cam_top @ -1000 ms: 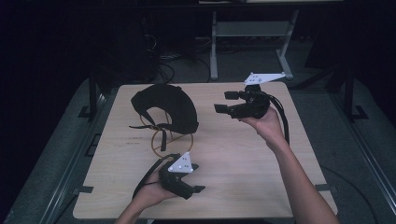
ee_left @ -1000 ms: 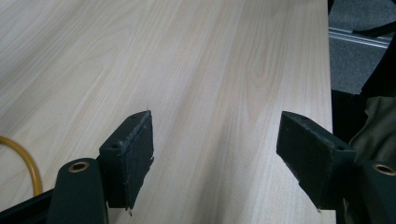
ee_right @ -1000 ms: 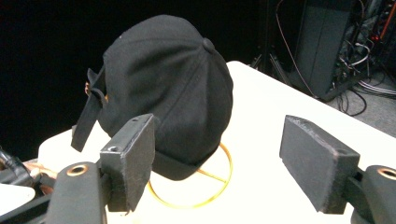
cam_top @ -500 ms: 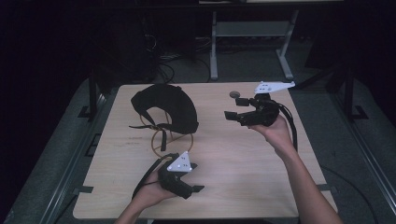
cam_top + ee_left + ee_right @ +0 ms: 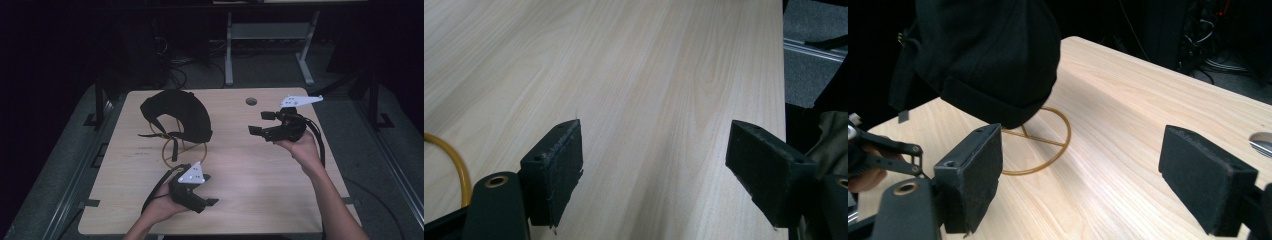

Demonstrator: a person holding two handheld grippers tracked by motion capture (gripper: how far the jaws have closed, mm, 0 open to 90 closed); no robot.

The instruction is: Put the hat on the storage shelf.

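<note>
- Ahead of the right gripper [image 5: 260,123], toward the table's far left, sat the black cap [image 5: 177,114], propped on a yellow wire stand [image 5: 184,151]; in the right gripper view the cap [image 5: 985,55] loomed just past the left jaw, with the stand's ring [image 5: 1043,142] lying between the jaws' line and the cap
- That gripper's jaws stood wide apart with nothing between them, aimed across the table at the cap's crown side
- The cap's long axis ran roughly from far left to near right in the high view, its straps [image 5: 155,131] hanging on the left side
- The left gripper [image 5: 202,195] rested low near the front edge, jaws likewise spread and empty, pointing away over bare wood; a bit of the yellow ring [image 5: 454,160] showed at its view's left edge
- Both stood at a similar remove, though only the right one faced the cap, so it looked the likelier to reach
- The table [image 5: 250,170] was pale wood, flat and uncluttered, with a small round hole [image 5: 251,101] near the far edge
- Beyond lay a dark room with cables and a metal frame [image 5: 270,35]
</note>
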